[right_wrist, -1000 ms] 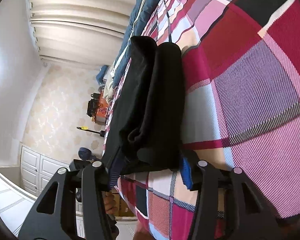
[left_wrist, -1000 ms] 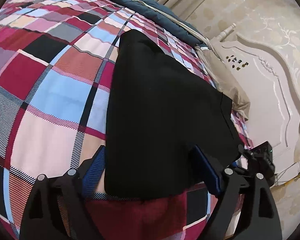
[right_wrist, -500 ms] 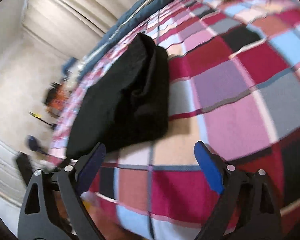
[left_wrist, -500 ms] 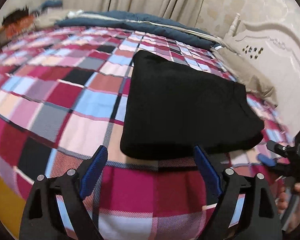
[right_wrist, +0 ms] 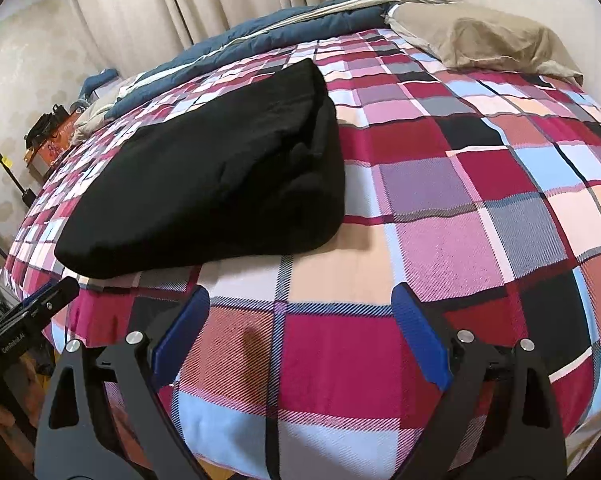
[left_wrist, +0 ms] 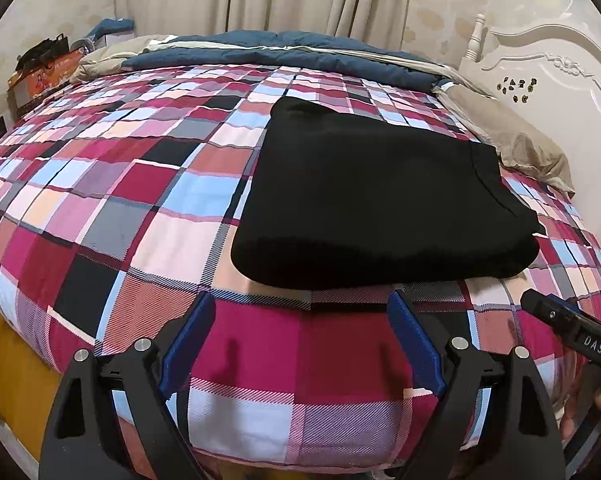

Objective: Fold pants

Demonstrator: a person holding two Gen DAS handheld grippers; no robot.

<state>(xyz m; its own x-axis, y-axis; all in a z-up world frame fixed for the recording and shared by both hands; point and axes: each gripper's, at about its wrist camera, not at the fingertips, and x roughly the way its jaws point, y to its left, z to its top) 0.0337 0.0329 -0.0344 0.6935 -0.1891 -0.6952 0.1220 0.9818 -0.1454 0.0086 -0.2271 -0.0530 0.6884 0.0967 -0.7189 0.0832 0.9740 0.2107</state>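
Black pants [left_wrist: 380,200] folded up on the plaid bed [left_wrist: 120,220].
Left hand-held gripper [left_wrist: 300,344] and right hand-held gripper [right_wrist: 300,340] both spread wide, pinching nothing, just short of the bundle.

We cannot see the checked bedspread [left_wrist: 148,264] beneath the folded black pants [left_wrist: 372,200], nor their inner layers. Right of the pants, the headboard [left_wrist: 560,92] runs off the edge, its small dark marks [left_wrist: 516,86] too tiny to identify.
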